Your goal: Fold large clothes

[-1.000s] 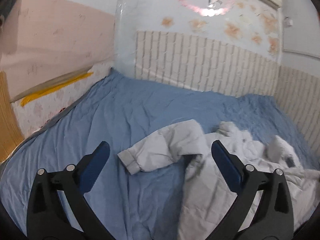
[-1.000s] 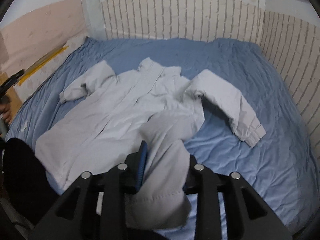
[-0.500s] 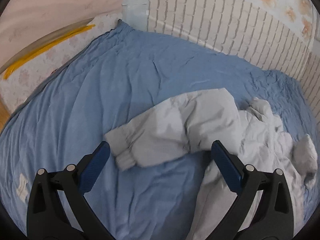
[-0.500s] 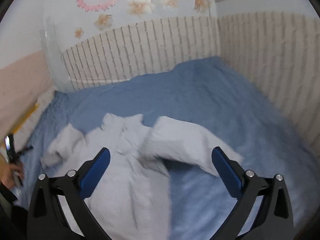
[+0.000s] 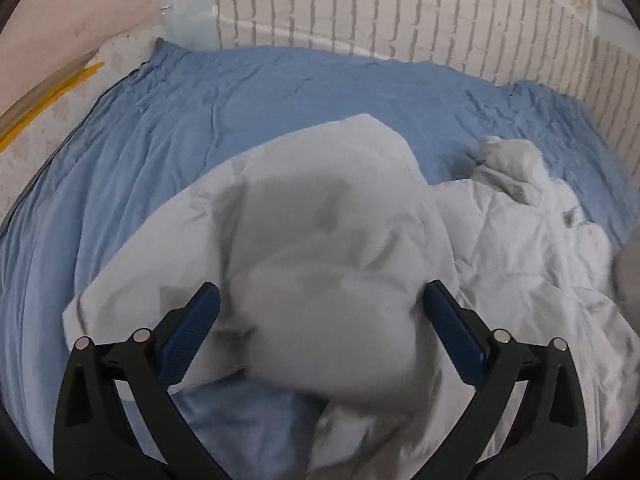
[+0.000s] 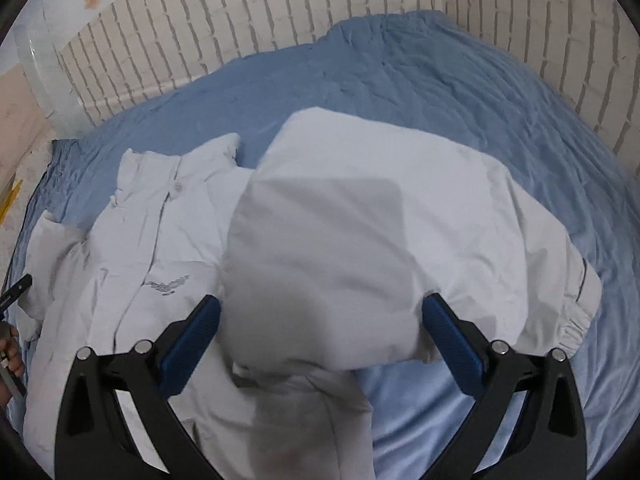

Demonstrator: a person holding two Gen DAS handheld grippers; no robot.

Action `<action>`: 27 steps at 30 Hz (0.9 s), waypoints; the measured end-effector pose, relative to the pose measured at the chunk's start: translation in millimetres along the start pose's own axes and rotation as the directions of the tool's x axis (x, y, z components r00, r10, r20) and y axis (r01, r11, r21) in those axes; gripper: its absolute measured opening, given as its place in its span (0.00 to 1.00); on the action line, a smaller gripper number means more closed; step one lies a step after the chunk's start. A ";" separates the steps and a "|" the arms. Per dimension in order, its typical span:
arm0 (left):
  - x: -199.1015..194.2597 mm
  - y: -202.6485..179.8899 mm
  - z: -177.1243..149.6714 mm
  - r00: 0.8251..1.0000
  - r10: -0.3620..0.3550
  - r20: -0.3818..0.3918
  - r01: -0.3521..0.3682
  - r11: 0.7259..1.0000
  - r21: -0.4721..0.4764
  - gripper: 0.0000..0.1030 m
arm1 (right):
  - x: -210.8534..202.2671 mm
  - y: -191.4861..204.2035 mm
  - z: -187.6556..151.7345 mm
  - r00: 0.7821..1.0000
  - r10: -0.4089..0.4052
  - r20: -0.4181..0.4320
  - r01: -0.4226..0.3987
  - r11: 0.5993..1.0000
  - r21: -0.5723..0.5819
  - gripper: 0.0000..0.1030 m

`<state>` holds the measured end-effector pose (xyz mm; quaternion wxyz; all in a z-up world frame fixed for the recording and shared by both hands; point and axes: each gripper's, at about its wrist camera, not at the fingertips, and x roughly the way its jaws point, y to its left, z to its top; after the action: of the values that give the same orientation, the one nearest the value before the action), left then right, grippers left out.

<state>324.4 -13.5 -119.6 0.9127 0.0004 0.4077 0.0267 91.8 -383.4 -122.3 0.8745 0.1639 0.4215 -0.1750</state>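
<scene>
A pale grey jacket (image 6: 160,248) lies spread on the blue bed sheet (image 6: 440,80), collar toward the brick wall. In the right wrist view its right sleeve (image 6: 380,240) fills the middle, cuff (image 6: 572,320) at the right. My right gripper (image 6: 320,328) hangs open close over that sleeve, the cloth lying between the wide jaws, pads not pressing. In the left wrist view the left sleeve (image 5: 300,220) bulges up under my left gripper (image 5: 320,316), which is open too, one finger on each side of the sleeve. The jacket's body (image 5: 520,260) and collar (image 5: 508,168) lie to the right.
The blue sheet (image 5: 280,92) runs back to a white brick-pattern wall (image 5: 360,0) and round the right side (image 6: 560,40). A yellow strip (image 5: 52,92) lies off the bed's left edge. A hand (image 6: 12,344) shows at the left rim of the right wrist view.
My right gripper let go of the jacket cloth it held, opened wide and came down over the right sleeve. My left gripper, open throughout, dropped down close onto the left sleeve.
</scene>
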 end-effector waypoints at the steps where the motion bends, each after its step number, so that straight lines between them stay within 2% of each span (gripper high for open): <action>1: 9.3 -8.1 -0.3 1.000 0.001 -0.026 -0.001 1.000 0.013 0.92 | 0.8 1.9 -0.6 1.000 -0.001 0.003 0.001 1.000 -0.005 0.98; 2: 12.8 -13.0 -1.9 0.999 -0.004 -0.039 0.006 0.999 0.040 0.70 | -0.1 3.0 -1.3 1.000 -0.002 0.010 0.002 1.000 -0.009 0.98; 3: 15.0 -19.1 -4.7 0.999 0.006 -0.047 -0.002 0.996 0.084 0.55 | -3.9 4.4 -0.8 1.000 -0.003 0.013 0.003 1.000 -0.011 0.98; 4: 15.4 -20.8 -7.6 0.999 0.009 -0.046 -0.005 0.995 0.099 0.48 | -7.6 4.1 0.1 1.000 -0.001 0.017 0.001 1.000 -0.013 0.98; 5: 14.3 -19.5 -8.8 0.999 0.001 -0.052 0.004 0.995 0.095 0.28 | -9.6 4.3 1.5 1.000 0.004 0.024 -0.003 1.000 -0.012 0.98; 6: 11.4 -13.6 -7.7 0.998 -0.023 -0.062 0.027 0.998 0.061 0.21 | -10.9 2.7 2.5 0.999 0.008 0.032 -0.008 1.000 -0.009 0.98; 8: -1.0 -1.4 -1.9 0.998 -0.041 -0.039 0.042 0.999 0.011 0.14 | -11.1 0.5 2.0 0.999 0.012 0.032 -0.012 1.000 -0.001 0.98; 12: -43.5 40.5 14.1 0.996 -0.062 0.063 0.069 0.992 -0.108 0.14 | -13.0 -1.8 2.6 0.999 0.019 0.032 -0.019 1.000 0.009 0.98; 14: -64.3 55.1 18.9 0.994 -0.017 0.109 0.030 0.993 -0.115 0.14 | -16.3 -3.7 3.3 0.999 0.028 0.041 -0.029 0.999 0.029 0.98; 17: -90.9 80.2 19.4 0.975 0.134 0.179 -0.121 0.989 -0.081 0.14 | -25.6 -3.0 3.0 0.997 0.045 0.063 -0.048 0.998 0.046 0.98; 19: -90.5 94.6 17.9 0.974 0.158 0.162 -0.148 0.986 -0.071 0.19 | -30.0 -0.9 2.7 0.995 0.065 0.070 -0.069 0.997 0.046 0.98; 21: -89.7 109.4 12.0 0.985 0.123 0.119 -0.111 0.989 -0.101 0.44 | -33.1 2.1 3.4 0.994 0.079 0.074 -0.082 0.996 0.033 0.98; 22: -94.8 112.4 8.7 0.984 0.127 0.122 -0.114 0.987 -0.112 0.50 | -34.6 3.0 3.6 0.994 0.079 0.077 -0.081 0.996 0.024 0.98; 23: -105.8 115.3 4.7 0.978 0.145 0.148 -0.127 0.984 -0.125 0.65 | -35.9 2.8 4.3 0.994 0.075 0.079 -0.076 0.997 0.015 0.98; 24: -121.3 117.5 1.0 0.965 0.178 0.192 -0.154 0.979 -0.134 0.91 | -36.8 2.5 4.4 0.995 0.061 0.079 -0.062 0.998 0.002 0.98; 25: -129.5 121.9 0.7 0.954 0.205 0.220 -0.177 0.974 -0.140 0.97 | -36.9 -0.1 4.4 0.996 0.036 0.078 -0.035 0.999 -0.006 0.98; 26: -141.4 126.0 -0.1 0.938 0.236 0.254 -0.204 0.968 -0.145 0.97 | -36.1 -6.1 4.4 0.997 0.002 0.077 -0.002 1.000 -0.006 0.98; 27: -148.6 128.1 -0.6 0.930 0.254 0.266 -0.224 0.965 -0.137 0.97 | -34.6 -13.2 5.5 0.997 -0.030 0.074 0.030 1.000 0.004 0.98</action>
<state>218.8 107.2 -6.5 0.9500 0.0061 0.2689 0.1585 69.5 -391.6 -93.4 0.8866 0.1524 0.3909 -0.1946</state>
